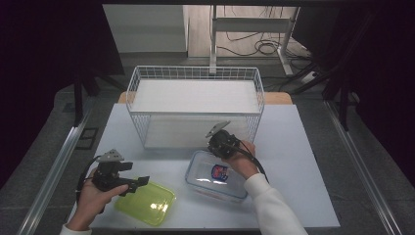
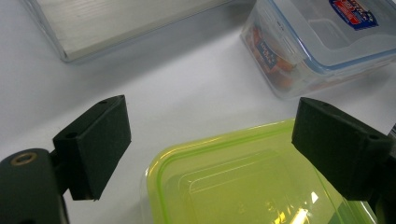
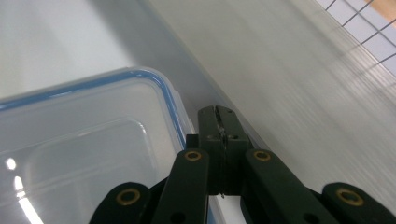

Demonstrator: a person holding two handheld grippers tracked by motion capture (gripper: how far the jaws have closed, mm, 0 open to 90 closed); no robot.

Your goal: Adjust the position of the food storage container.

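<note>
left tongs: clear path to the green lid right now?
Probably yes. The left tongs are open, and the green lid lies flat on the table directly between and beneath them, nothing in the way. The clear blue-rimmed container sits apart, farther off.

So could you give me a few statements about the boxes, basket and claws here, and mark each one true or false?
1. The left claw is open above the flat yellow-green plastic lid. True.
2. The right claw is wide open. False: its jaws are shut together.
3. The clear plastic box with a blue-rimmed lid sits inside the white wire basket. False: it sits on the table in front of it.
4. The box carries a red and blue sticker. True.
</note>
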